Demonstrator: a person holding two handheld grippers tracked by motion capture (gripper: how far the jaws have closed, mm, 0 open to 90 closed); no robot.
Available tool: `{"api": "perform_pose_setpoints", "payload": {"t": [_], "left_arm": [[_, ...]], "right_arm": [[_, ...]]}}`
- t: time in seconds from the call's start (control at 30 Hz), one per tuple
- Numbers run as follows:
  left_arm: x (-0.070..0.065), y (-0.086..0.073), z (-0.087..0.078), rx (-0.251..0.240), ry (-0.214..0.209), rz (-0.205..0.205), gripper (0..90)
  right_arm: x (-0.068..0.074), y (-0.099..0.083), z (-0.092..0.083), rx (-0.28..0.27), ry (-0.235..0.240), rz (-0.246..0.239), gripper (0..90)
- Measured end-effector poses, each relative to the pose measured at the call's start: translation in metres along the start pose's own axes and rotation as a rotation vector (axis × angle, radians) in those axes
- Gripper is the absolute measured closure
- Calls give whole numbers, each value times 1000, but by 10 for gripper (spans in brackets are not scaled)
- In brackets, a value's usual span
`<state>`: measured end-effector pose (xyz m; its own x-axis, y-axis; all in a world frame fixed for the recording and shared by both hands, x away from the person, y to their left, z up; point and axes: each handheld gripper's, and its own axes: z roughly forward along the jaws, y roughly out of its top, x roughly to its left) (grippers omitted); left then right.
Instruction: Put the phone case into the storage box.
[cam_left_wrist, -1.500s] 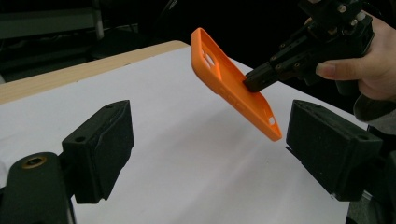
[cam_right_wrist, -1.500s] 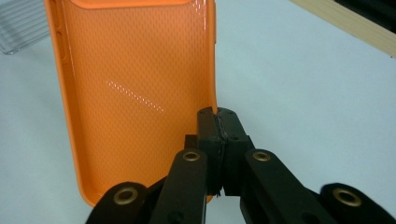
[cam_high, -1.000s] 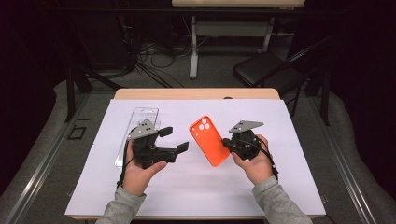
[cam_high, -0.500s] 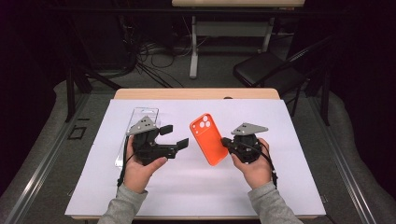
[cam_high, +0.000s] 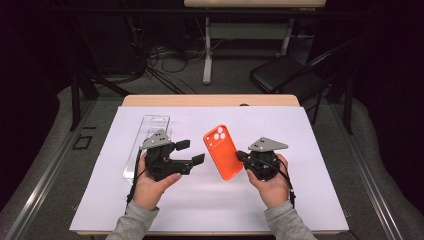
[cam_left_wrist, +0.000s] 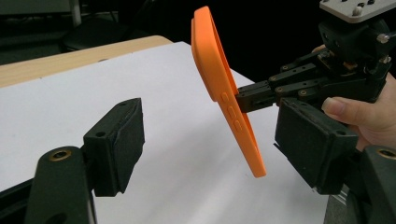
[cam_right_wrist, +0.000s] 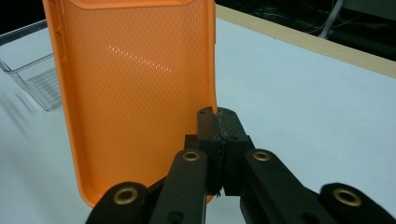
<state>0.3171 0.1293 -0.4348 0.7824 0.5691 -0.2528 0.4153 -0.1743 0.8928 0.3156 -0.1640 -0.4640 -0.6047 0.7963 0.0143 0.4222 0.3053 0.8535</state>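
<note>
1. The right tool pinches the side edge of the orange phone case, holding it tilted above the white tabletop.
2. The left tool, jaws apart and just closing, is empty, left of the case.
3. A clear tray lies far left.

Clear plastic tray on white sheet; black chair behind.

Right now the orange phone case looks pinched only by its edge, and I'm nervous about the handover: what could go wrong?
1. The right claw grips the orange phone case by one thin side wall above the table; it could twist or slip out.
2. The left claw, whose jaws have just been closing with nothing between them yet, may knock the case before it grips.
3. The clear plastic tray lies close behind the left hand.
</note>
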Motion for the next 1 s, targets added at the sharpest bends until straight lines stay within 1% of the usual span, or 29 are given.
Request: {"api": "perform_pose_setpoints", "payload": {"t": [0.23, 0.27, 0.37, 0.43, 0.53, 0.67, 0.87, 0.9, 0.97, 1.0], "left_arm": [[-1, -5, 3, 28, -20, -51, 274], [-2, -5, 3, 30, -23, -47, 290], [-2, -8, 4, 35, -19, -57, 321], [-2, -9, 5, 37, -9, -65, 336], [-2, -11, 5, 35, -10, -73, 413], [-3, -12, 7, 38, -10, -77, 412], [-3, -14, 8, 29, -1, -102, 412], [-3, -14, 8, 29, -9, -107, 415], [-3, -14, 8, 30, -28, -108, 455], [-3, -14, 8, 29, -45, -113, 482]], "right_arm": [[4, -7, 2, -5, -10, 3, 896], [4, -7, 3, -10, -8, 5, 896], [5, -8, 2, -19, -10, 7, 896], [6, -8, 2, -25, -13, 3, 896], [6, -8, 1, -29, -15, 6, 896], [6, -9, 1, -35, -19, 8, 896], [7, -9, 0, -40, -25, 7, 896], [8, -9, 0, -41, -26, 6, 896], [8, -9, 0, -43, -27, 2, 896], [9, -10, 0, -46, -27, 3, 896]]}}
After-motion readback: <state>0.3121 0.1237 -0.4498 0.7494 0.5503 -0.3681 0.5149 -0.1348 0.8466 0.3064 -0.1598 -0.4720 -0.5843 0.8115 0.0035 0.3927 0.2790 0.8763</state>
